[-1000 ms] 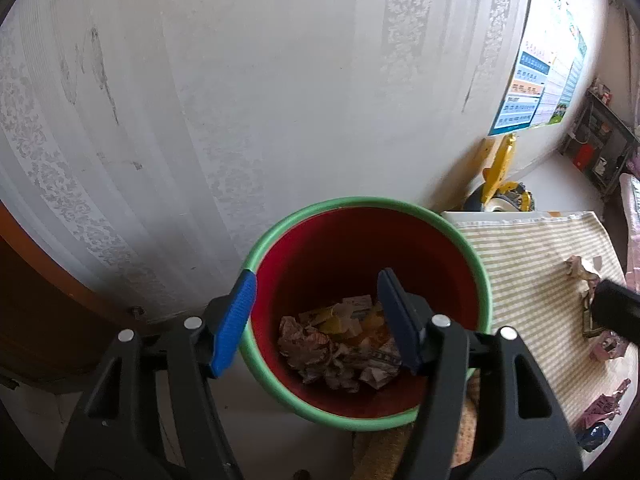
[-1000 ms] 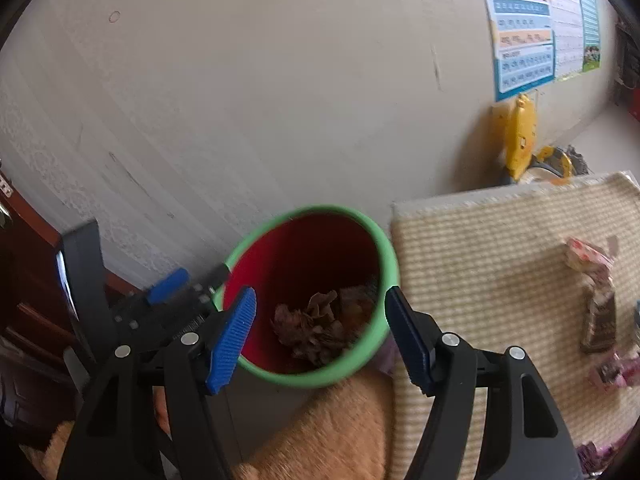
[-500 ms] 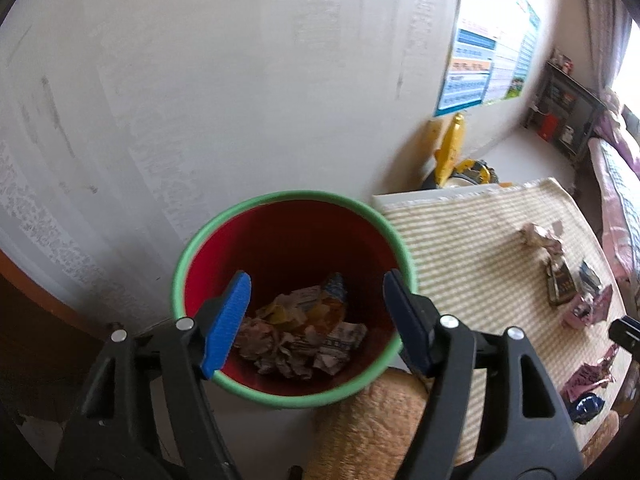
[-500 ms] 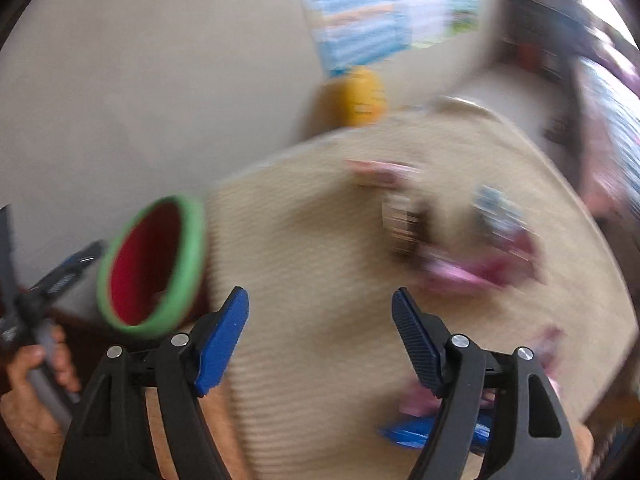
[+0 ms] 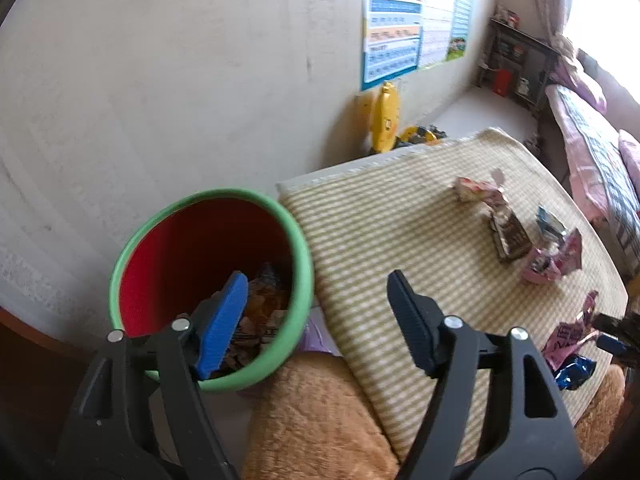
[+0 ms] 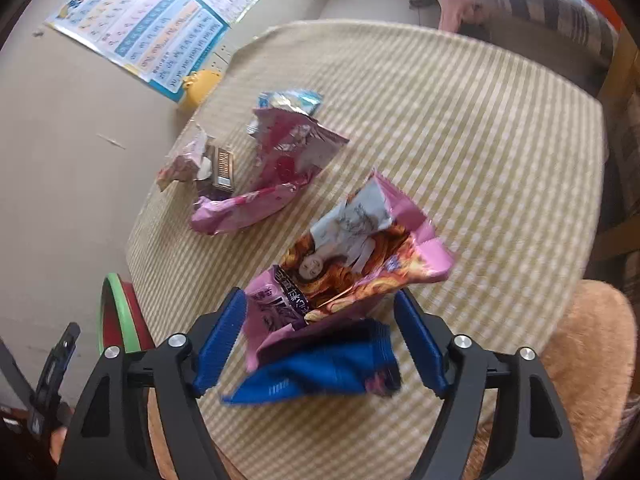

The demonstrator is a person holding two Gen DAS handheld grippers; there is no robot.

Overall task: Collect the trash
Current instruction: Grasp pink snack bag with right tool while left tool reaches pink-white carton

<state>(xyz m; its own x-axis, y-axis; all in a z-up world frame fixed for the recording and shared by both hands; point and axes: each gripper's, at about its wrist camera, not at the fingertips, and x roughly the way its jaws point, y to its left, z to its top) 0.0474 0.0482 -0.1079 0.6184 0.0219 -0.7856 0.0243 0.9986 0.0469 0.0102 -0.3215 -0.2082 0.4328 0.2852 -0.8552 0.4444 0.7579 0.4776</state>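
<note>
A red bin with a green rim (image 5: pixel 212 264) stands off the table's left end, with crumpled wrappers in its bottom; its edge shows in the right wrist view (image 6: pixel 116 312). My left gripper (image 5: pixel 316 320) is open and empty, its left finger over the bin's mouth. My right gripper (image 6: pixel 320 344) is open, with a pink snack bag (image 6: pixel 348 260) and a blue wrapper (image 6: pixel 320 368) lying between its fingers on the striped tablecloth (image 6: pixel 460 128). Further off lie a large pink bag (image 6: pixel 276 172), a brown bar wrapper (image 6: pixel 223 166) and a light blue wrapper (image 6: pixel 292 100).
The wall with posters (image 5: pixel 412 36) runs behind the table. A yellow toy (image 5: pixel 384 116) stands by the wall. A brown furry cushion (image 5: pixel 316 416) lies at the table's near edge. A bed (image 5: pixel 592 152) and a shelf (image 5: pixel 512 60) are at the far right.
Both grippers swung right, away from the bin. The right gripper moved over the table to the pink snack bag and blue wrapper. The left gripper now overlaps the bin's right side.
</note>
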